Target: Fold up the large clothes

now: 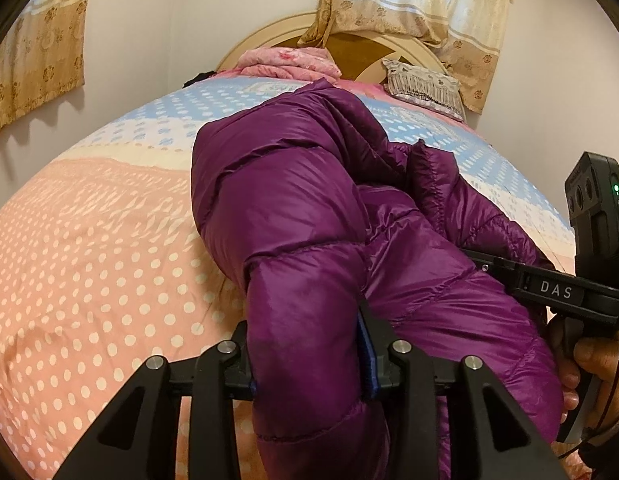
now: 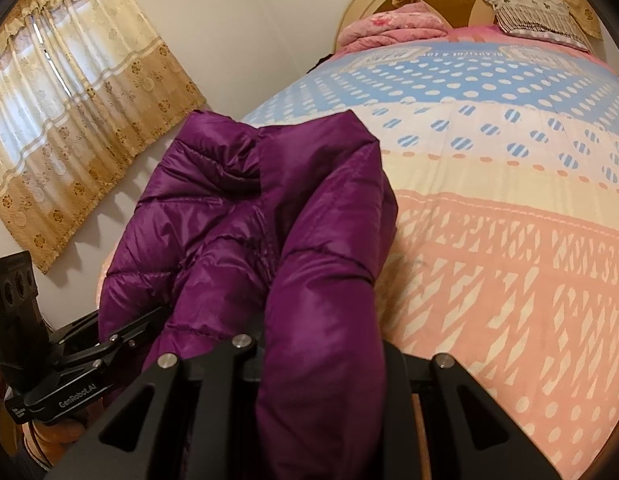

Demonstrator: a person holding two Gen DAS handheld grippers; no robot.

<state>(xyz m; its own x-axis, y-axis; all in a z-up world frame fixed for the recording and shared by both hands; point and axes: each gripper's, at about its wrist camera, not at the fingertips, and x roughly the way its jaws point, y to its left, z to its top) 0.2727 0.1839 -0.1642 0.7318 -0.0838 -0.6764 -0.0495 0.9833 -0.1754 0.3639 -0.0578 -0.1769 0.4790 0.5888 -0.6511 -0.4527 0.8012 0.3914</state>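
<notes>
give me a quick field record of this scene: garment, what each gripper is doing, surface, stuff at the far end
garment: purple puffer jacket, bunched, partly lifted off the bed
left hand-held gripper: closed on a quilted fold of the jacket
right hand-held gripper: closed on another fold
surface: bed with dotted pink, cream and blue cover
far end: pink folded blanket, fringed pillow, round headboard
background: gold curtains

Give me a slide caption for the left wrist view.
Left gripper clamps a purple down jacket above the polka-dot bed.
</notes>
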